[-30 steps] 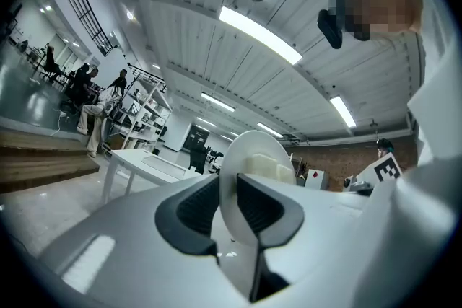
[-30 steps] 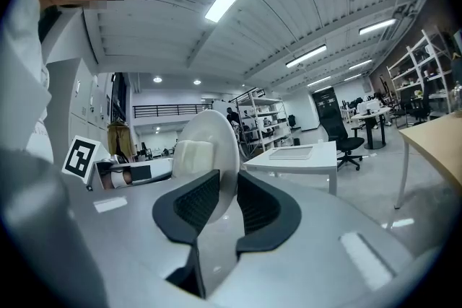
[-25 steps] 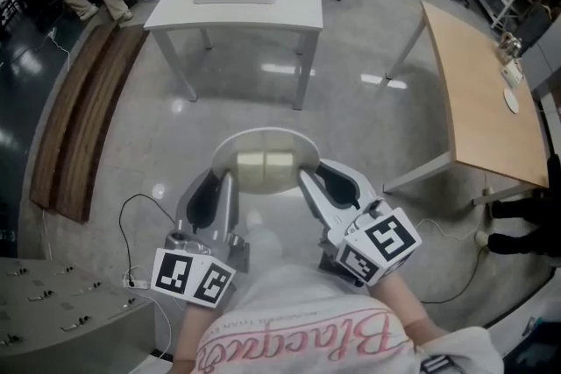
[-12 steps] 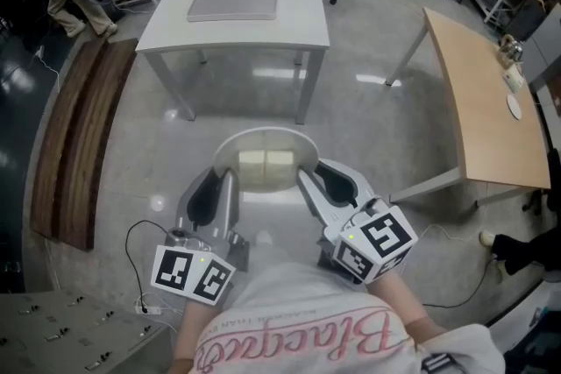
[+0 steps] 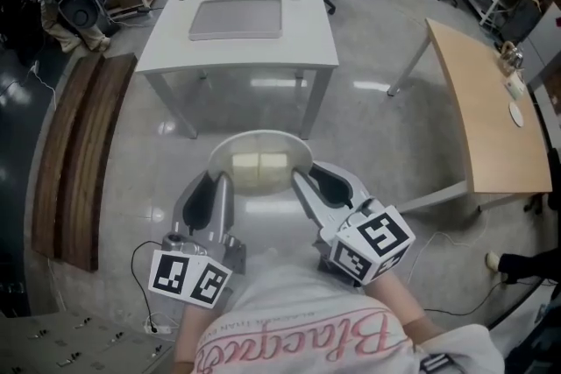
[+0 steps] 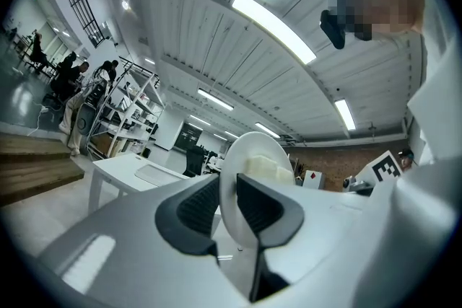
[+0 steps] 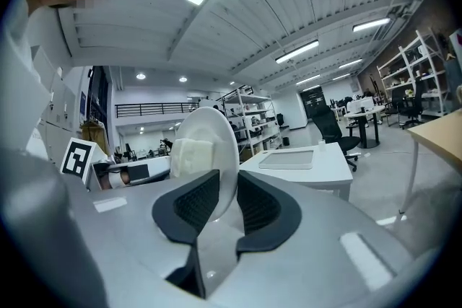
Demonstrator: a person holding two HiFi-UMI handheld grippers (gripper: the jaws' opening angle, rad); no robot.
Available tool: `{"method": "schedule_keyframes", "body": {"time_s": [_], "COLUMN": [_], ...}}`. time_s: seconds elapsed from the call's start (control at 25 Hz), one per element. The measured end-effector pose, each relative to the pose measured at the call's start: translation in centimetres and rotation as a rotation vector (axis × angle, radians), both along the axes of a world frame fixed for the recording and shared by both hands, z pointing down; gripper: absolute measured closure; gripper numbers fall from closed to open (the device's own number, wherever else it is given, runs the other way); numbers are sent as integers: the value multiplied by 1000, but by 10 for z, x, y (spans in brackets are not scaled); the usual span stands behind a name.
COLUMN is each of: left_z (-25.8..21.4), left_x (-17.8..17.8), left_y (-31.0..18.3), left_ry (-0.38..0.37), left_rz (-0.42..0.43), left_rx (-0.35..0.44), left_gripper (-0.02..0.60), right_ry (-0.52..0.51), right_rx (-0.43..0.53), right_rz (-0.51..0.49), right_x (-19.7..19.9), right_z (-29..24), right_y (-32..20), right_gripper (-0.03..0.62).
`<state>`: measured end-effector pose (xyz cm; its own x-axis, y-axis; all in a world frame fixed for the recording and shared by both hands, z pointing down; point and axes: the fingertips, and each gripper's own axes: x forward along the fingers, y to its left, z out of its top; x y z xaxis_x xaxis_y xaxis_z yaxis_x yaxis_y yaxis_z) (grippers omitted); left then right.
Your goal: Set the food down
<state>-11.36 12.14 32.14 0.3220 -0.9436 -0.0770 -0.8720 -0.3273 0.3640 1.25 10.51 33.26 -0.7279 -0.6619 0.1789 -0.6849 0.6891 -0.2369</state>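
While left tongs and right tongs stay clamped on the plate — the table draws nearer.

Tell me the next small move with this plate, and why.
Probably step forward toward the white table, keeping the round white plate level: the left gripper and right gripper clamp its rim, pale food blocks rest on it, and it hangs over the floor.
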Motion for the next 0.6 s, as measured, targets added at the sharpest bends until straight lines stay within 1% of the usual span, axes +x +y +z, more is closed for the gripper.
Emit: {"method": "schedule_keyframes", "body": {"time_s": [0.16, 0.28, 0.48, 0.6], "left_z": [5, 6, 7, 11], "left_x": [-1, -5, -16, -20], "left_y": [-9, -11, -17, -21], "left_ry": [21, 40, 56, 68], "left_rz": [15, 23, -16, -31], "left_rx": [-14, -22, -25, -31], "left_gripper": [516, 517, 508, 511], "right_ry": [-25, -73, -112, -153], "right_rx": [-21, -56, -79, -114], "right_rz": [15, 3, -9, -23], "right_x": [0, -2, -10, -13], "right_z": [1, -1, -1, 3], "right_y": [-4, -6, -11, -18], "right_gripper": [519, 528, 533, 536]}}
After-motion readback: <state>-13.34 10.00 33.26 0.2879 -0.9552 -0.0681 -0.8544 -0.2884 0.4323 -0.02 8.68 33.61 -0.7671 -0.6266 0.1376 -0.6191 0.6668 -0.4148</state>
